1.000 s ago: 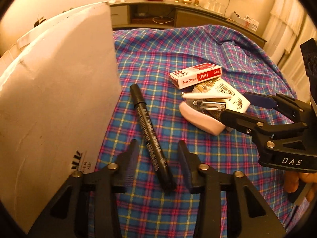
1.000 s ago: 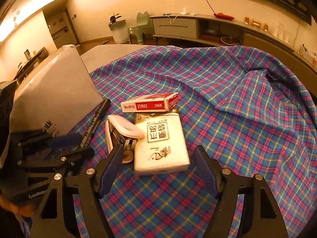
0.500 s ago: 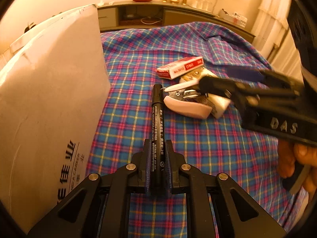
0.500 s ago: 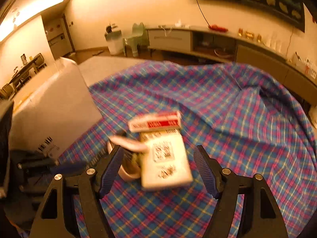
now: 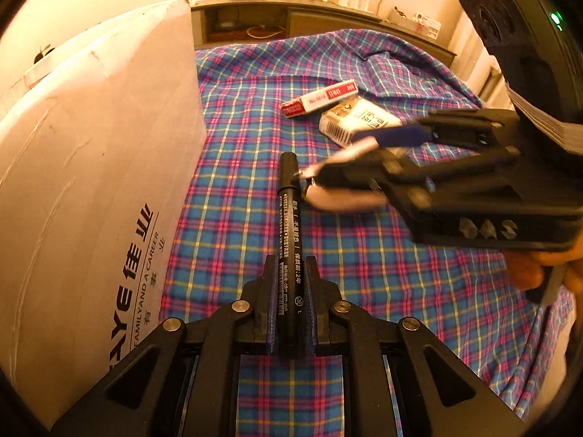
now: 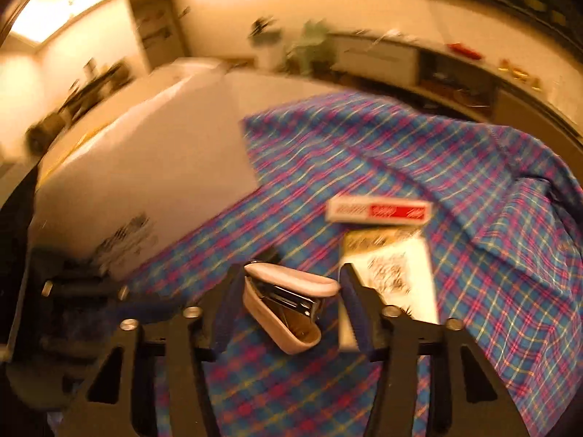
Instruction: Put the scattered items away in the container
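My left gripper (image 5: 289, 273) is shut on a black marker (image 5: 289, 225) that points forward above the plaid cloth. My right gripper (image 6: 289, 291) holds a pink stapler (image 6: 288, 302) between its fingers, lifted off the cloth; it also shows in the left wrist view (image 5: 339, 193), close to the marker's cap. A red-and-white staple box (image 5: 320, 97) and a white packet (image 5: 359, 118) lie on the cloth beyond. The large white cardboard box (image 5: 91, 182) stands at the left.
The plaid cloth (image 5: 364, 273) covers the table and is bunched at the far right (image 6: 528, 196). A long low cabinet (image 5: 309, 18) runs along the far wall. The right wrist view is blurred by motion.
My left gripper closed on the marker and lifted it. My right gripper narrowed around the stapler, raised it off the cloth and swung left toward the box.
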The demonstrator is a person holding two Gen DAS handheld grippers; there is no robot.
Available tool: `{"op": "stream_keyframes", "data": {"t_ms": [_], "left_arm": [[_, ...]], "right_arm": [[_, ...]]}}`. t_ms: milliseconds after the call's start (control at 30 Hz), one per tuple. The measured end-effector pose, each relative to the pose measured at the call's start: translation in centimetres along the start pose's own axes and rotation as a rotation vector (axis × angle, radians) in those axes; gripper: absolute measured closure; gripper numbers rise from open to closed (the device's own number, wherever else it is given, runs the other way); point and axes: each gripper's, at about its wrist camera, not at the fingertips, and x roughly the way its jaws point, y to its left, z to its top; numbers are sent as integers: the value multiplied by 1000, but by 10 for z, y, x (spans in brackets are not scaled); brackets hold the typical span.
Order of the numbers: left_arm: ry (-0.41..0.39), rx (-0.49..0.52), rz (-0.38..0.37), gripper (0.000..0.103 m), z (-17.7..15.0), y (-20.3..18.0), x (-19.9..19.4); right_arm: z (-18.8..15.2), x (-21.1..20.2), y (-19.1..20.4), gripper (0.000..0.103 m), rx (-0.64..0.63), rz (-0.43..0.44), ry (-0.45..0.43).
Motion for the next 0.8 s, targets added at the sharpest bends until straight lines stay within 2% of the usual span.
{"op": "stream_keyframes", "data": {"t_ms": [133, 200, 333, 400, 500, 633, 733, 800], "left_arm": [[13, 5, -25, 89, -6, 4, -4], [17, 10, -36, 89, -8, 5, -6], [24, 24, -49, 89, -13, 5, -9], [28, 24, -56, 89, -13, 6, -10], [30, 22, -61, 89, -14, 9, -10], [34, 20, -68, 89, -14, 11, -10], [36, 22, -71, 89, -14, 12, -10], [39, 23, -72, 89, -15, 11, -11]], "right_arm": [[-17, -2, 15, 55, -77, 116, 124], [-24, 1, 24, 55, -123, 108, 181], [-23, 1, 25, 55, -56, 70, 168], [-22, 1, 20, 55, 19, 85, 138], [-27, 2, 8, 54, 172, 136, 69], [-42, -4, -6, 65, 389, 166, 7], [-63, -11, -22, 71, 641, 196, -53], [-93, -13, -38, 76, 913, 309, -114]]}}
